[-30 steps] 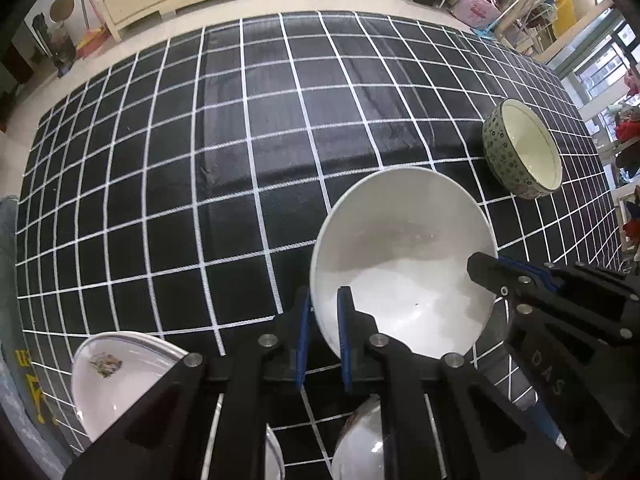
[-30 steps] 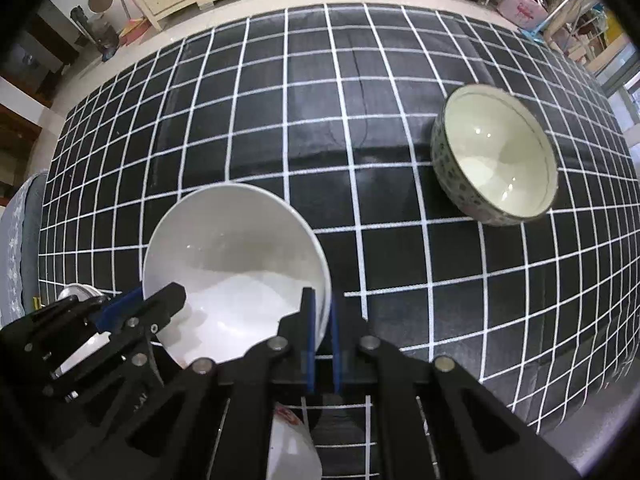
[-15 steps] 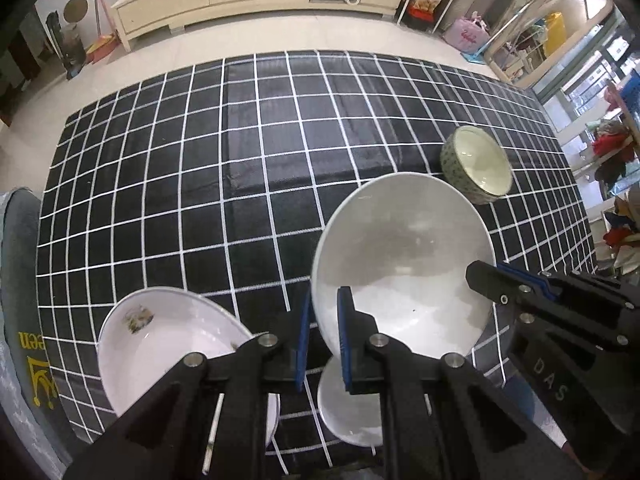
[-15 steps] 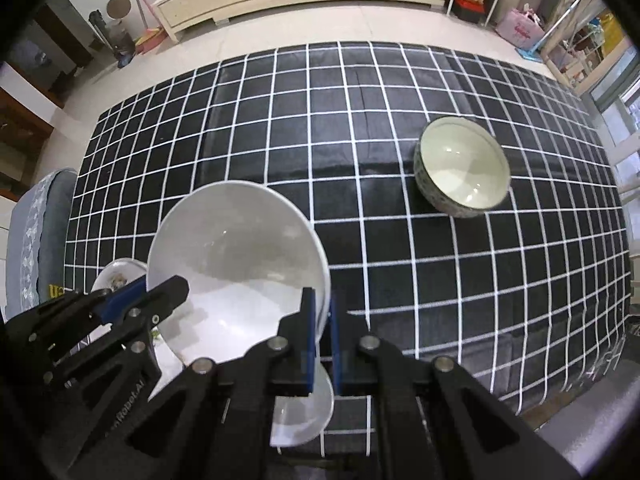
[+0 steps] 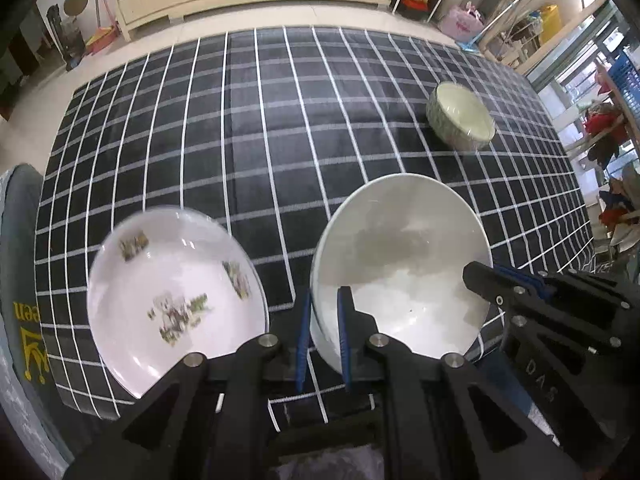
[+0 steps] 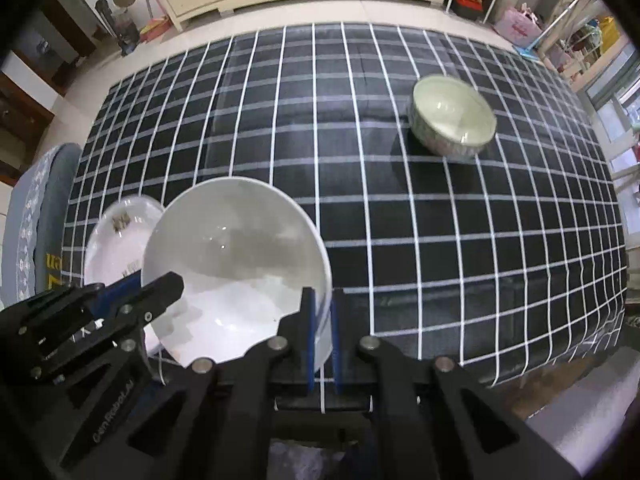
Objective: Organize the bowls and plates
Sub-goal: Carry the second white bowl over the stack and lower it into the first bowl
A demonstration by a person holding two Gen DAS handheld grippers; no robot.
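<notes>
Over on the left edge of the checked tablecloth [image 5: 248, 128] sits the flowered plate [image 5: 172, 292], flat and alone, which reads to me as the spot where your stack could begin. Next along, your left gripper [image 5: 322, 338] is pinched tight on the near-left rim of the plain white bowl [image 5: 404, 276], one pad inside the wall and one outside. Your right gripper [image 6: 322, 344] is clamped the same way on the opposite rim, so the bowl hangs between your two hands, clear of the cloth and tipped a little toward you. Two grips on one bowl makes sense: it is wide and smooth, and a single pinch on the rim would likely let it swing. Far right and well apart, the patterned bowl [image 6: 452, 120] waits upright on the cloth, untouched.

The count, then: one flowered plate, one plain white bowl in the air, one patterned bowl at rest. Three pieces of crockery, two grippers, both busy on the same piece.
</notes>
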